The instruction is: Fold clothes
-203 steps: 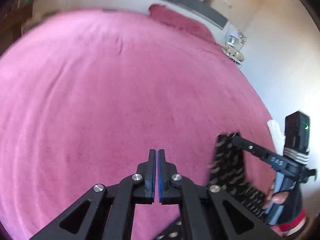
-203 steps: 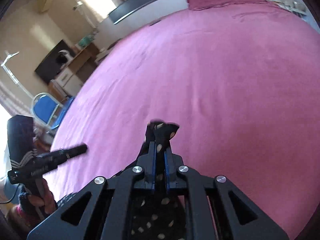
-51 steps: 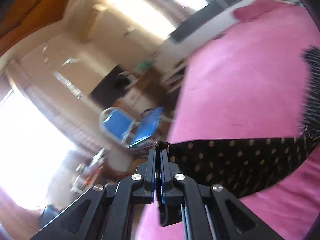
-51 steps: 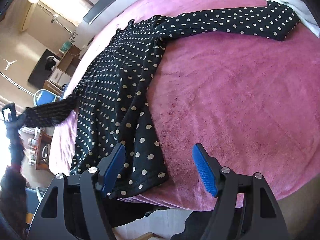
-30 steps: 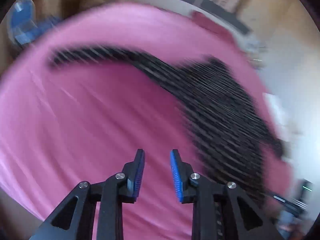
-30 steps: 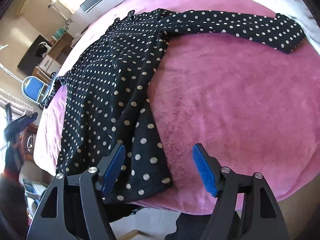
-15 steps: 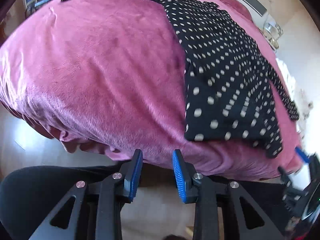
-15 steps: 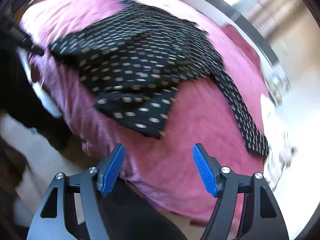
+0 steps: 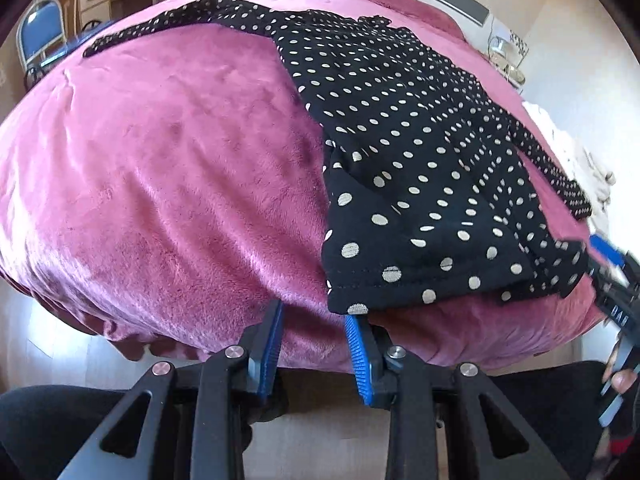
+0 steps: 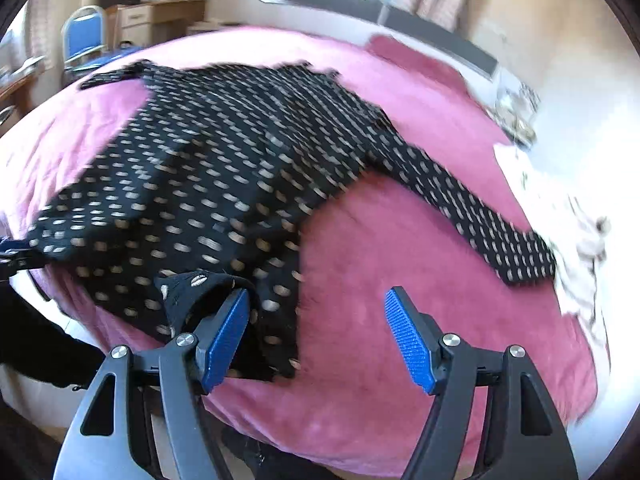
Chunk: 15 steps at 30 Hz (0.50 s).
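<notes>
Left wrist view: against half a second back, the left gripper (image 9: 316, 344) has kept its place at the near edge of the bed (image 9: 168, 184), its jaws a little apart with nothing between them; the right-hand pad (image 9: 358, 356) sits just under the bottom-left corner of the blouse (image 9: 404, 152). A second ago this view was a smear of streaked fabric; now the dots are crisp. The right gripper (image 9: 612, 276) shows at the right edge, beside the hem's other corner.

Right wrist view: the change is larger. Half a second ago the bed sat tilted with the blouse (image 10: 224, 176) running diagonally; now the frame is rolled level, slightly blurred. The right gripper (image 10: 316, 336) has its jaws wide apart and gripping nothing; its left pad (image 10: 224, 340) is just against a small bunched fold (image 10: 196, 284) at the hem corner, which half a second ago lay ahead of the fingers.

The blouse lies spread flat on the bed, hem toward the near edge, both long sleeves stretched outward. It is thin black fabric with cream polka dots, a stitched hem and a ruffled neckline. The bed cover is plush magenta velvet with a sheen and brushed nap. White cloth (image 10: 580, 248) lies crumpled beyond the right cuff. A blue chair (image 10: 82, 40) stands past the bed.
</notes>
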### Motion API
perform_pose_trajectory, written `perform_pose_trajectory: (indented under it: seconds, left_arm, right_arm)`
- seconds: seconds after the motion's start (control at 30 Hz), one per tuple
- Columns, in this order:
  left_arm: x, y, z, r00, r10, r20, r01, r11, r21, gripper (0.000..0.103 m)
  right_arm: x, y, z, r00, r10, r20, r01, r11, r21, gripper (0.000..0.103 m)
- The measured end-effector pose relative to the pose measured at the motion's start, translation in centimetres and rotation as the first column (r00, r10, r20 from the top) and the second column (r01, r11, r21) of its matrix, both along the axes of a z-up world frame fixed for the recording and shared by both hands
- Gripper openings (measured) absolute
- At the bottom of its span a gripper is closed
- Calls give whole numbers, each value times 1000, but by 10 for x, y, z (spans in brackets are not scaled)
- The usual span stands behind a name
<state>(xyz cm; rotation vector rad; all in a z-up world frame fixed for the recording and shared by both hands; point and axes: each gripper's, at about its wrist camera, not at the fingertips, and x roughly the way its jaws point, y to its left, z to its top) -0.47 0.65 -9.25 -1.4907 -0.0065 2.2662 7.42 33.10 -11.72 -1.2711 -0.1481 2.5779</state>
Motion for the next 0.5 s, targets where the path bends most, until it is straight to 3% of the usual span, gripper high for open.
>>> perform_pose_trajectory:
  seconds: [0.13,0.2,0.33,0.4,0.5]
  left_arm:
    - [1,-11,-4,1000,-5,14,4,998,60,31]
    - [-8,3,-6,1000,-14,11,13,997,83,31]
    - [-16,7,-5,1000,-12,-2,12,991,133,32]
    - [-17,8,-4,1000,-10,-21,13,990,141,32]
    - [-16,17,-4,997,-32,-72,40,993,109,32]
  right_arm:
    - [5,-13,-5,998,55,22,-55,998,-5,73]
    - [7,-24,-9,994,102,37,-102,995,9,73]
    - [6,-52,-13,983,179,45,-183,977,111,73]
    - [4,-71,-17,976,211,51,-217,954,204,73]
    - [-2,-102,-32,957,276,93,-289,867,405,69]
